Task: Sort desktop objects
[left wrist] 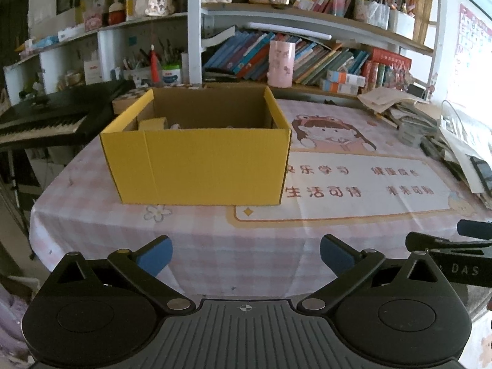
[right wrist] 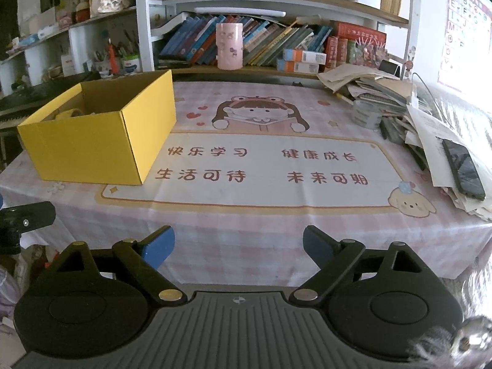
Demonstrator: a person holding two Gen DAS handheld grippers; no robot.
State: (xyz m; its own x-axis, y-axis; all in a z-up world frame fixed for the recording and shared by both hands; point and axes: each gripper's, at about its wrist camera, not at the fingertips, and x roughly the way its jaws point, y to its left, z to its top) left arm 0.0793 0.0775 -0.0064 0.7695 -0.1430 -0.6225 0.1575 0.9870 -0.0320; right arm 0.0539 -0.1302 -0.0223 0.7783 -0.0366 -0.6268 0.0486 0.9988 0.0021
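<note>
A yellow cardboard box [left wrist: 196, 166] stands open-topped on the pink checked tablecloth [left wrist: 215, 246], straight ahead in the left wrist view and at the left [right wrist: 92, 150] in the right wrist view. Inside it I glimpse a roll of tape [left wrist: 152, 123] and other small items, mostly hidden by the walls. My left gripper [left wrist: 246, 255] hovers near the table's front edge, open, with nothing between its blue pads [left wrist: 155, 255]. My right gripper [right wrist: 238, 247] hovers beside it, also open and empty, facing the printed mat [right wrist: 246, 169].
A heap of papers and notebooks [right wrist: 399, 113] with a black phone [right wrist: 464, 169] fills the table's right side. A pink cylinder holder [right wrist: 229, 46] and bookshelves stand behind. A keyboard piano [left wrist: 40, 123] sits left of the table.
</note>
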